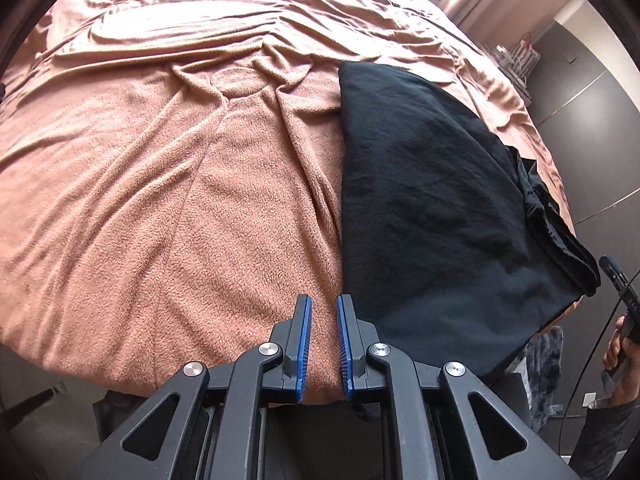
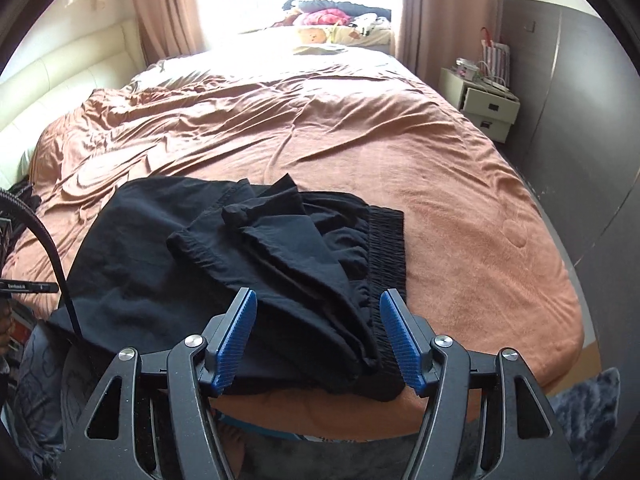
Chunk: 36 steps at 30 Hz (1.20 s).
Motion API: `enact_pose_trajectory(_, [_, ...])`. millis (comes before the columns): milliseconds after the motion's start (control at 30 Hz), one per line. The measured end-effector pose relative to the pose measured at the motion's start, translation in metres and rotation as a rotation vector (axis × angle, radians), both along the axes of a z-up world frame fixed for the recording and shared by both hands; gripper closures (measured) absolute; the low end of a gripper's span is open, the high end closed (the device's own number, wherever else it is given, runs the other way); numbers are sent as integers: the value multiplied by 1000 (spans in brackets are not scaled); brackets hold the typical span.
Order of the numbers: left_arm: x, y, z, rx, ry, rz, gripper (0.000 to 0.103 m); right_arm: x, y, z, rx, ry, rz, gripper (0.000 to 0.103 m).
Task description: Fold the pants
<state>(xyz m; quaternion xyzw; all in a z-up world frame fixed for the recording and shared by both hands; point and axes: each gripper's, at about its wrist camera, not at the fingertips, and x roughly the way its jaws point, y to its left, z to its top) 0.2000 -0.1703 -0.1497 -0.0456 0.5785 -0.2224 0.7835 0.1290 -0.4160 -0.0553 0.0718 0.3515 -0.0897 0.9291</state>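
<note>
Pinkish-brown fleece bedding [image 2: 460, 216] covered the wide bed in rumpled folds, with curtains [image 2: 168, 4] drawn back from a bright window behind it and a white nightstand [image 2: 486, 106] against the dark wall. Black pants [image 2: 224, 264] lay at the near edge of the bed, folded into a thick bundle, the gathered elastic waistband [image 2: 386, 248] along their right side and loose hems heaped on top. In the left wrist view the same pants [image 1: 432, 200] spread flat to the right of that tool.

The left tool [image 1: 324, 304] hung over bare blanket just beside the pants' left edge, its blue pads [image 1: 306, 344] drawn nearly together with only a thin strip of blanket showing between them and nothing pinched. The right tool [image 2: 318, 300] hovered above the bundle with its blue pads [image 2: 238, 340] spread wide, cloth visible between them but untouched. A hand [image 1: 618, 356] gripped the right tool's handle at the frame's edge.
</note>
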Motion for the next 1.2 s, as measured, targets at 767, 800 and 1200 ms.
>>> enact_pose_trajectory(767, [28,-6,-7,-44,2,47,77,152,45,-35,-188,275,125,58])
enact_pose_trajectory(800, [29,-7,-8,-46,3,46,77,157,48,-36,-203,279,125,58])
enact_pose_trajectory(1200, [33,-14,-6,-57,-2,37,77,158,6,-7,-148,176,12,101])
